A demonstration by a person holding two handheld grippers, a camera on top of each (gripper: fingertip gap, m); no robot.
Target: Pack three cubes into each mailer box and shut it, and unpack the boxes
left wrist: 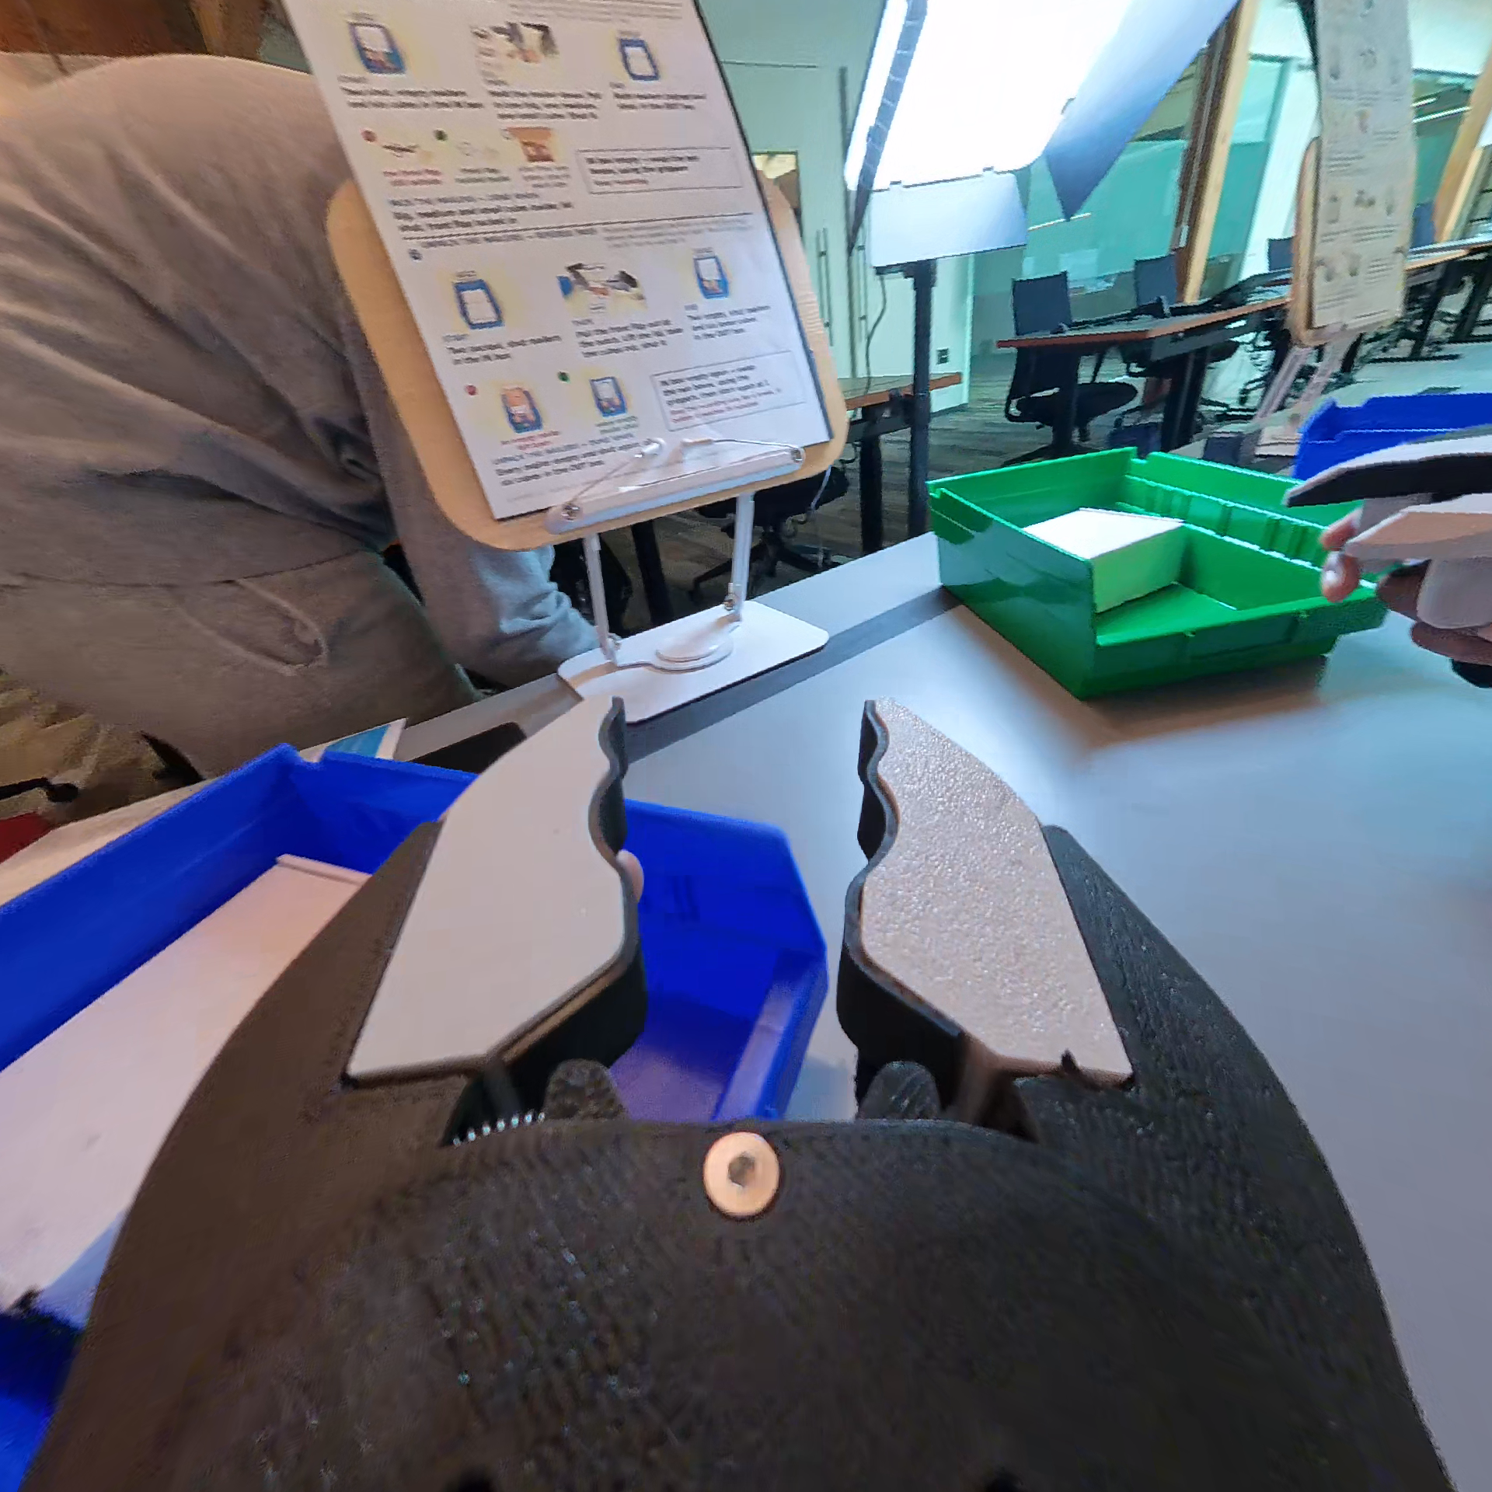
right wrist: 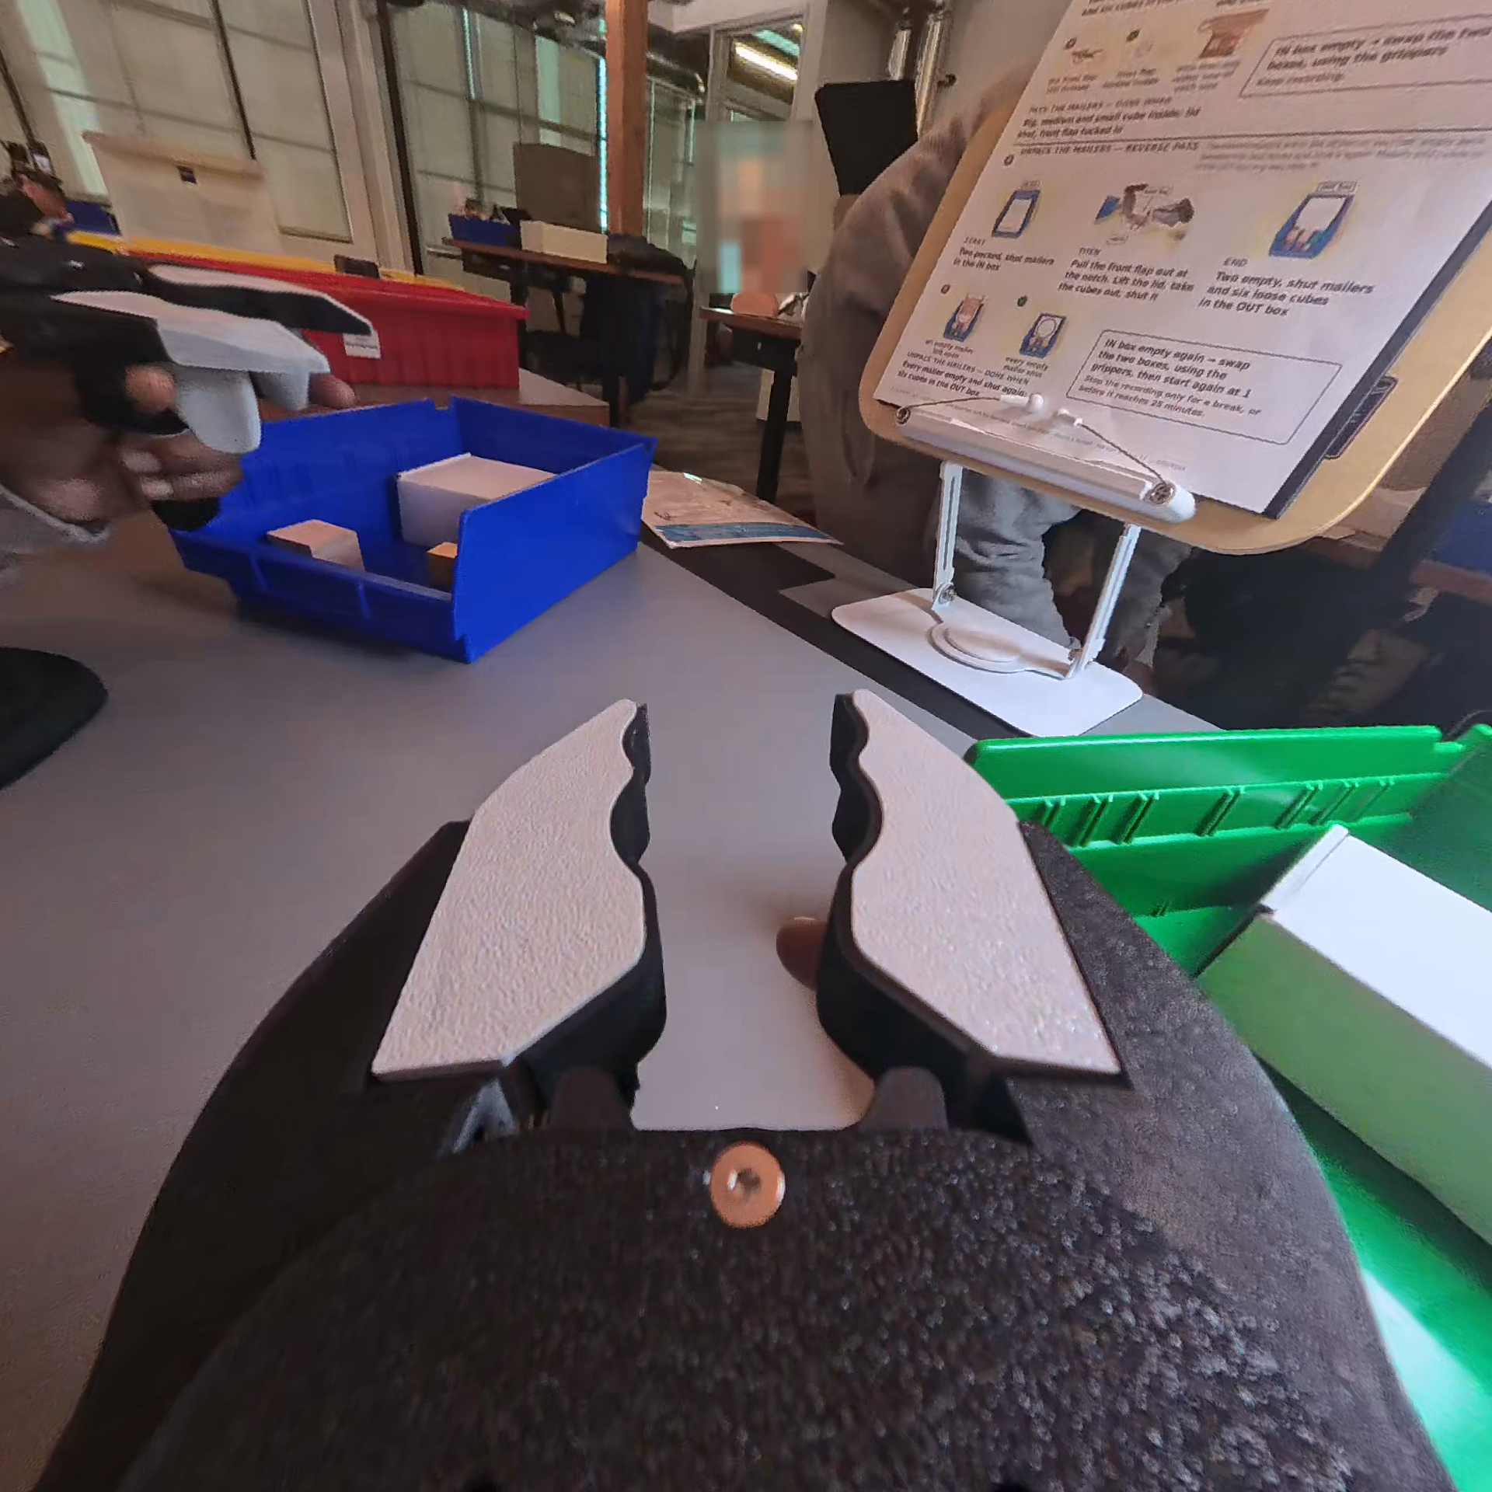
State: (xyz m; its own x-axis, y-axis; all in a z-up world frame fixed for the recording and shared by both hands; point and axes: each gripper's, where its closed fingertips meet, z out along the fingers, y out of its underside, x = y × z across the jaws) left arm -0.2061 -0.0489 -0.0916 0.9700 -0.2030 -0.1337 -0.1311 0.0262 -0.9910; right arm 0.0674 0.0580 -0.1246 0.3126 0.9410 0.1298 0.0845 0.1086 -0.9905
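Observation:
My left gripper (left wrist: 739,727) is open and empty, held over the right end of a blue bin (left wrist: 727,880). A white mailer box (left wrist: 161,1009) lies in that bin under the left finger. In the right wrist view the blue bin (right wrist: 533,565) holds a white mailer box (right wrist: 460,496) and wooden cubes (right wrist: 319,542). My right gripper (right wrist: 739,718) is open and empty above the grey table, left of a green bin (right wrist: 1211,763) that holds a white mailer box (right wrist: 1405,969). The green bin (left wrist: 1025,597) and its box (left wrist: 1114,541) also show in the left wrist view.
An instruction sheet on a white stand (left wrist: 702,638) sits at the table's far edge, with a person in grey (left wrist: 161,404) behind it. A paper (right wrist: 727,517) lies near the blue bin. Red bins (right wrist: 420,331) stand on a farther table. The gap from one gripper's tips to the other's is roughly 30 cm.

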